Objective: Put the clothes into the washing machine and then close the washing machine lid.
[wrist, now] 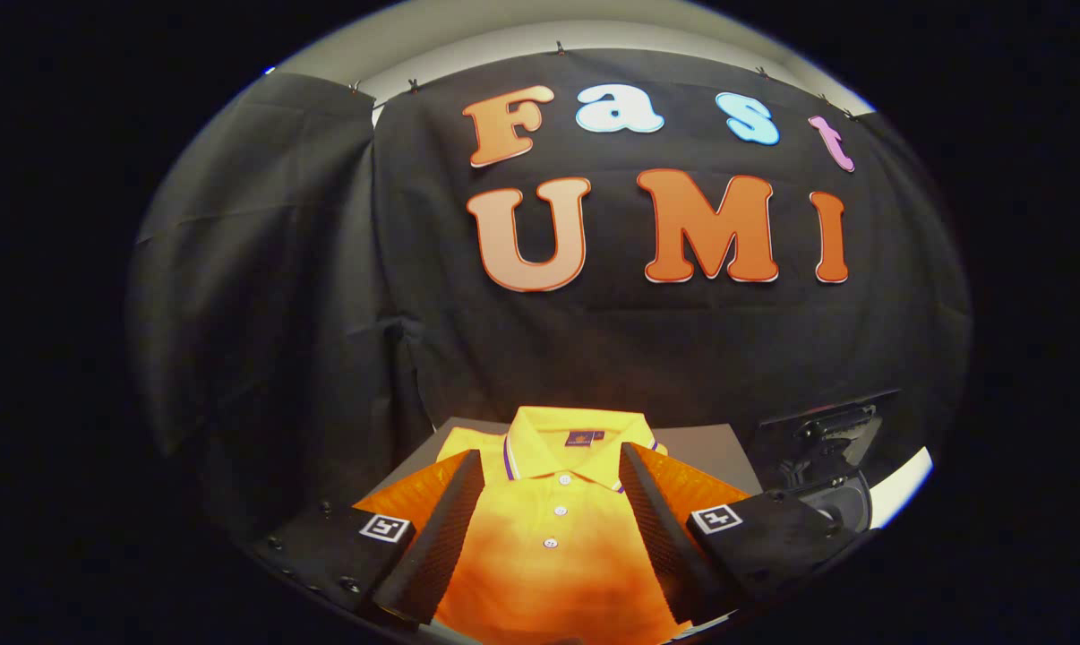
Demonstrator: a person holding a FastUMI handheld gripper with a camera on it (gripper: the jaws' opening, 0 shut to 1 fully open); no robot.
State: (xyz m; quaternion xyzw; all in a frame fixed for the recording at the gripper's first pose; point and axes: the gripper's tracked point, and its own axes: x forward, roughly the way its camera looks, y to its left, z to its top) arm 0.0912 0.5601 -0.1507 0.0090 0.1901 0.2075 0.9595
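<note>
A folded yellow and orange polo shirt (553, 528) lies flat on a grey bench (701, 448), collar pointing away toward the booth's black cloth wall, its button placket running straight between the fingers. The gripper (553, 528) hovers over it with its fingers spread wide, one on each side of the placket, pinching nothing; likely this opening is set to take a fold of cloth when lowered. Beyond the right finger, at the bench's far side, sits a dark machine (831, 448) with its lid seemingly raised, probably the washing machine, ready to receive the shirt.
</note>
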